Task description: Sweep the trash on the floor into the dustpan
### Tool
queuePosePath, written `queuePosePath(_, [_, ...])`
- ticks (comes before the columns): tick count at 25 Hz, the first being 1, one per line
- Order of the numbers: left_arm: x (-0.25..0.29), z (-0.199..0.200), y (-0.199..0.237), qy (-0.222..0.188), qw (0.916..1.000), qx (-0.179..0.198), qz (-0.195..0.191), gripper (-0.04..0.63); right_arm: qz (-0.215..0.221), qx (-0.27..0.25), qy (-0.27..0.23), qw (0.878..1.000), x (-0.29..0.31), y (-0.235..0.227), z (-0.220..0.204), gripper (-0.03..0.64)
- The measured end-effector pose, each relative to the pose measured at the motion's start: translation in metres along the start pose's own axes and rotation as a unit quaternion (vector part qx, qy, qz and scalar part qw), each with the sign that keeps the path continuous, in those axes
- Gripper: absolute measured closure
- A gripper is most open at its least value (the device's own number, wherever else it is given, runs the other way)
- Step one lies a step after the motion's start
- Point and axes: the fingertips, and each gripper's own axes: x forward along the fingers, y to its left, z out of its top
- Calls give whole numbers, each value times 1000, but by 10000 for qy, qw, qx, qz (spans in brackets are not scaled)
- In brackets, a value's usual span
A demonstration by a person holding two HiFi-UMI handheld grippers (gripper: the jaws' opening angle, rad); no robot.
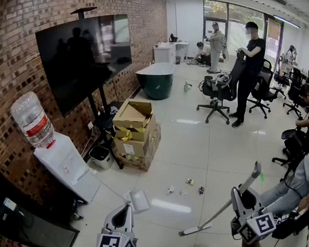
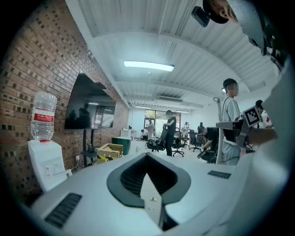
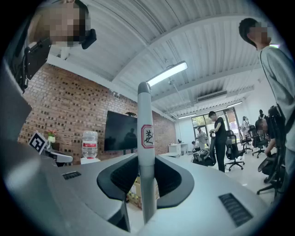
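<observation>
Your right gripper (image 1: 237, 195) grips the broom (image 1: 215, 215) by its pale handle, jaws tight on either side of it. A red-bordered label (image 3: 147, 136) on that handle carries one hand-drawn character that I cannot read. The broom head (image 1: 195, 230) rests on the floor (image 1: 210, 142) in front of you. Your left gripper (image 1: 125, 210) is clamped on the white dustpan (image 1: 138, 201), which it holds just left of the trash (image 1: 189, 181): a few small scraps lying between the dustpan and the broom. Behind them, the water bottle (image 1: 32, 121) wears a red band and the cardboard box (image 1: 135, 128) a white sticker; the print on both is too small to read.
</observation>
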Motion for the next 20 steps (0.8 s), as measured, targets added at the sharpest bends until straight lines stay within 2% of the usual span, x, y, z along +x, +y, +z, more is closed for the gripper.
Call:
queuePosePath(4, [9, -14, 32, -80, 9997, -109, -222, 591, -57, -103, -98, 9999, 27, 19, 0, 514])
queuePosePath(9, [26, 0, 63, -38, 9994, -94, -329, 591, -184, -133, -92, 9997, 62, 31, 0, 514])
queuePosePath(16, [75, 0, 79, -49, 9989, -137, -449, 591, 23, 24, -113, 9999, 123, 27, -12, 514])
queuePosePath(20, [118, 15, 80, -78, 9990, -9, -431, 591, 282, 136, -129, 9994, 164, 17, -20, 514])
